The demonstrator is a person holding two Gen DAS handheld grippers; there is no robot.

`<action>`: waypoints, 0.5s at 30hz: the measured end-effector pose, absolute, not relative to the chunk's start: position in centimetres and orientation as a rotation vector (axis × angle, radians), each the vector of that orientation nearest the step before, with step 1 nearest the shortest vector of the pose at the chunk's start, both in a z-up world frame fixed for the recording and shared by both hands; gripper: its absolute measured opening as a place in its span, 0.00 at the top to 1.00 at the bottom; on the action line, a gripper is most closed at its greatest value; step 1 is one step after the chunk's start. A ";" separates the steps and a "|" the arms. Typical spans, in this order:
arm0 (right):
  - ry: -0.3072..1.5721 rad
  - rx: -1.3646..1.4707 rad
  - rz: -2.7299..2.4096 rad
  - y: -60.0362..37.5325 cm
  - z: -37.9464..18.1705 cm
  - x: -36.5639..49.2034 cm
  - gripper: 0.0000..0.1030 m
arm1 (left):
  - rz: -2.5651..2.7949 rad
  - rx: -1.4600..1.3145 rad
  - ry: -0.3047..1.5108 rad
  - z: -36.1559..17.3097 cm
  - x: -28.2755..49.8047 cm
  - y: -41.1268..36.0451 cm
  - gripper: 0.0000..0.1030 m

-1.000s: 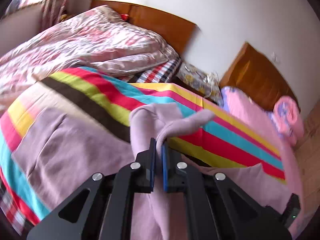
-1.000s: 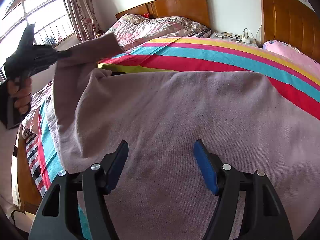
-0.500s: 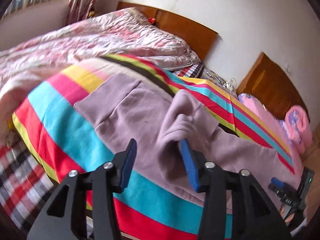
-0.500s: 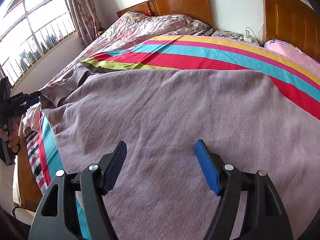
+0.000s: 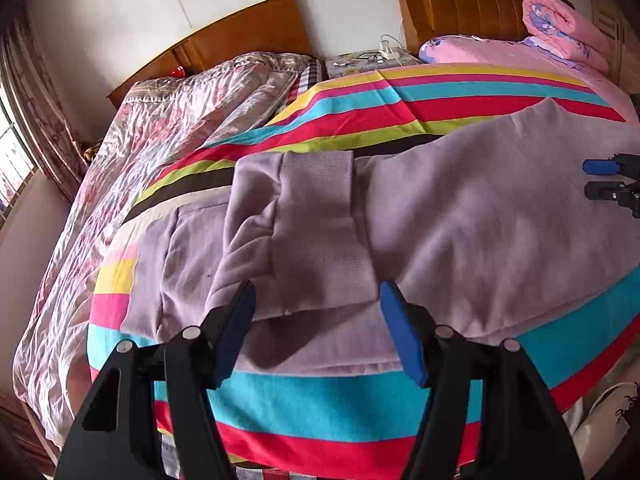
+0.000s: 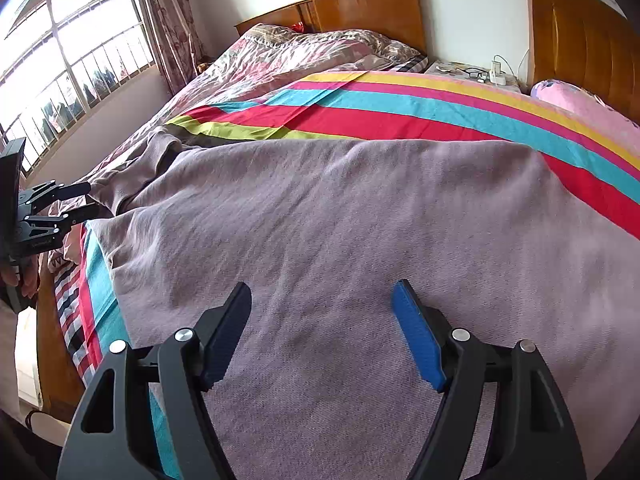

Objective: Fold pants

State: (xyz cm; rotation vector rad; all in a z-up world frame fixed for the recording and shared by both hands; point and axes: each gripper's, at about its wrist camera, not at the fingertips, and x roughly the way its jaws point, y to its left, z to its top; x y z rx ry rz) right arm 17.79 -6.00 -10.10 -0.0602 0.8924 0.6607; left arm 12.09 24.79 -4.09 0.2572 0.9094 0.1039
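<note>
So the striped bedspread takes up most of the view, with the mauve pants spread flat across it and one ribbed cuff flopped back over the leg. Left gripper has just been opening, nothing pinched between its pads. Right gripper hangs spread wide over the fabric, gripping nothing.

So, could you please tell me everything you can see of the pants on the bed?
The pants are mauve, of soft fleece-like knit, spread across the striped blanket. One leg end with its ribbed cuff is folded back over the rest, slightly rumpled. The left tongs hover open just short of that cuff; the right tongs hover open over the broad flat part.
</note>
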 end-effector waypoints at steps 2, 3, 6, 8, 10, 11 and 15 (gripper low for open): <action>0.893 -0.057 0.662 -6.0 -10.1 17.8 0.29 | 0.043 0.254 0.944 -4.9 13.3 24.2 0.37; 0.892 -0.054 0.663 -6.0 -10.1 17.8 0.29 | 0.033 0.265 0.973 -5.6 14.0 24.0 0.36; 0.891 -0.049 0.665 -6.1 -10.1 17.8 0.29 | 0.050 0.260 1.043 -7.8 15.5 24.9 0.39; 0.892 -0.048 0.665 -6.1 -10.1 17.8 0.29 | 0.042 0.219 1.038 -7.9 15.7 25.7 0.51; 0.894 -0.044 0.667 -6.1 -10.1 17.8 0.29 | 0.033 0.184 1.033 -7.3 15.3 26.0 0.88; 0.895 -0.041 0.669 -6.2 -10.1 17.8 0.29 | 0.044 0.152 1.016 -6.9 15.0 26.6 0.88; 0.896 -0.040 0.669 -6.2 -10.1 17.8 0.29 | 0.074 -0.067 0.902 -4.3 13.0 30.9 0.89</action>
